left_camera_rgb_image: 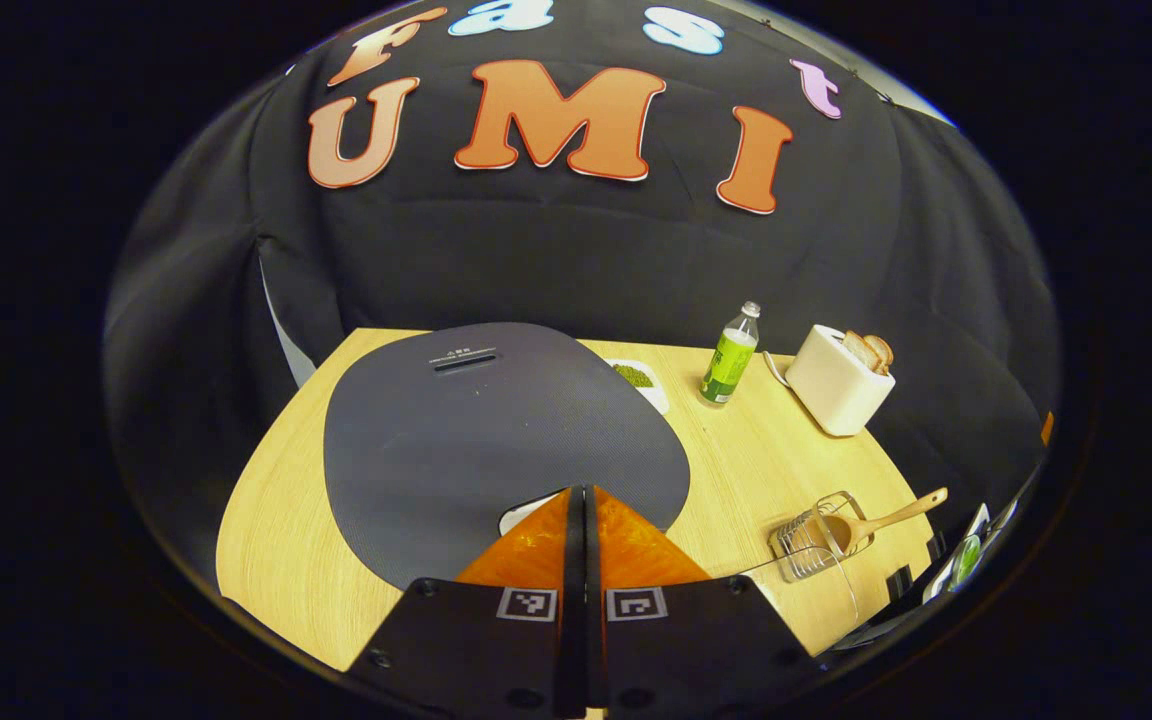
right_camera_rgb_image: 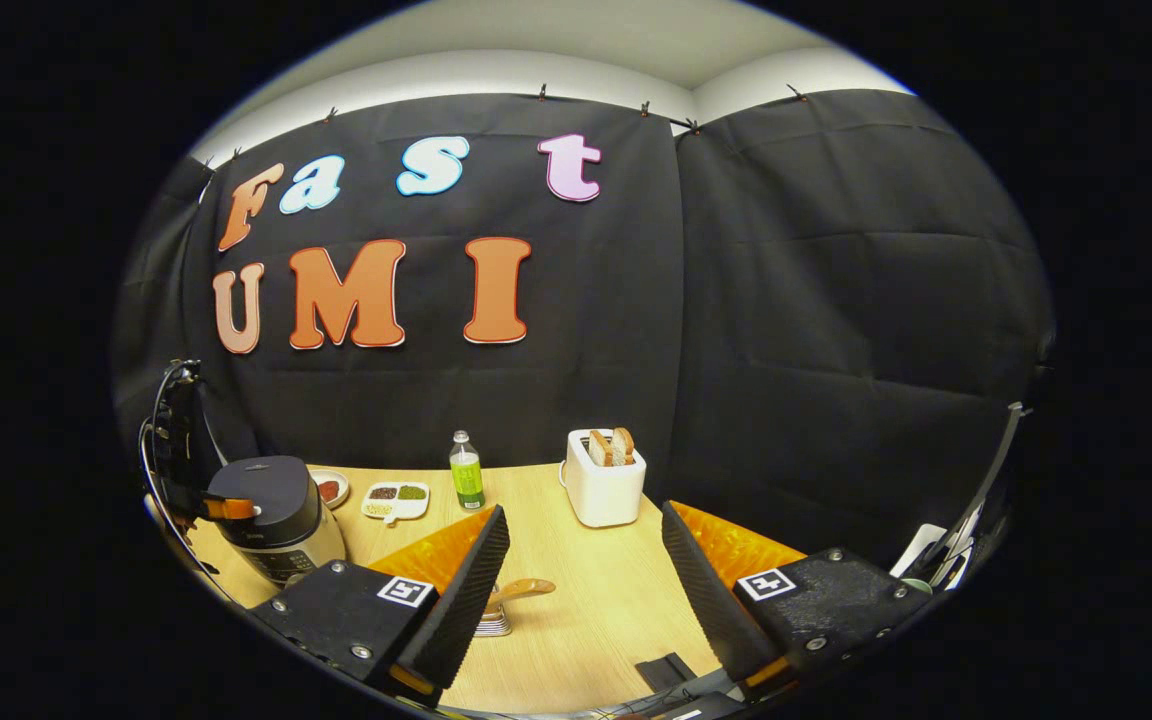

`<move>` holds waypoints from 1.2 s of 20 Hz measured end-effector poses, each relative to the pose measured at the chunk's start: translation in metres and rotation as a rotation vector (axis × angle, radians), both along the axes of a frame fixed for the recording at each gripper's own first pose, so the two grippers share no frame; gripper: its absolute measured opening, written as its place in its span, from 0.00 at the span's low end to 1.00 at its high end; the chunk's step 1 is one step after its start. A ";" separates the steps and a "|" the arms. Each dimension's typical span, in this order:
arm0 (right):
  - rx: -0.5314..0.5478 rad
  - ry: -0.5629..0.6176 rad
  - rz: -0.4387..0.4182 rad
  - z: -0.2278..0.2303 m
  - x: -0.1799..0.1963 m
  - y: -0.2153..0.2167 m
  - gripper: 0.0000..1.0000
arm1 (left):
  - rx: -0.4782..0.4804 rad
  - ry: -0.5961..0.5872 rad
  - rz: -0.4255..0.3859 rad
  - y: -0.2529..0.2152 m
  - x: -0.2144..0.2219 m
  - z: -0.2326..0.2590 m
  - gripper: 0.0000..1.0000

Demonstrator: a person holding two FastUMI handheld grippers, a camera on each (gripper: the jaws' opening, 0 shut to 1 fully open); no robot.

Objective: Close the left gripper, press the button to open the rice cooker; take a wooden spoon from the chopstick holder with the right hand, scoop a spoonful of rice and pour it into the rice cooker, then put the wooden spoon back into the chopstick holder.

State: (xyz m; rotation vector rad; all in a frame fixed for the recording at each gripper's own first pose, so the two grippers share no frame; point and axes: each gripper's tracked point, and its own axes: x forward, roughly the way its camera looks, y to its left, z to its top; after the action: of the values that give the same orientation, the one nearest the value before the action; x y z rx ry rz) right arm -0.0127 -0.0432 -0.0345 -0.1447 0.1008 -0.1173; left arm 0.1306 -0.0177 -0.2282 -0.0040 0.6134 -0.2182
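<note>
Light wood table (left_camera_rgb_image: 766,470), frame centre: left gripper (left_camera_rgb_image: 581,497) clenched empty above grey-lidded rice cooker (left_camera_rgb_image: 496,440); could slip off button. Right gripper (right_camera_rgb_image: 576,545) released.

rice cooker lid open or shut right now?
Shut. In the left gripper view the rice cooker lid lies flat under the closed left gripper; in the right gripper view it sits flush on the body.
</note>
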 end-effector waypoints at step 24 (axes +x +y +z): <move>0.248 0.054 0.151 -0.071 0.044 0.014 0.95 | 0.087 -0.587 0.282 0.125 -0.109 0.278 0.05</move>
State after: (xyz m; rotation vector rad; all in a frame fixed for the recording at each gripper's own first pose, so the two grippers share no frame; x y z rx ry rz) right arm 0.0316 -0.0297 -0.1050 0.0926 0.1570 0.0499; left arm 0.0218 0.1072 0.0498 0.0558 0.0332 0.0845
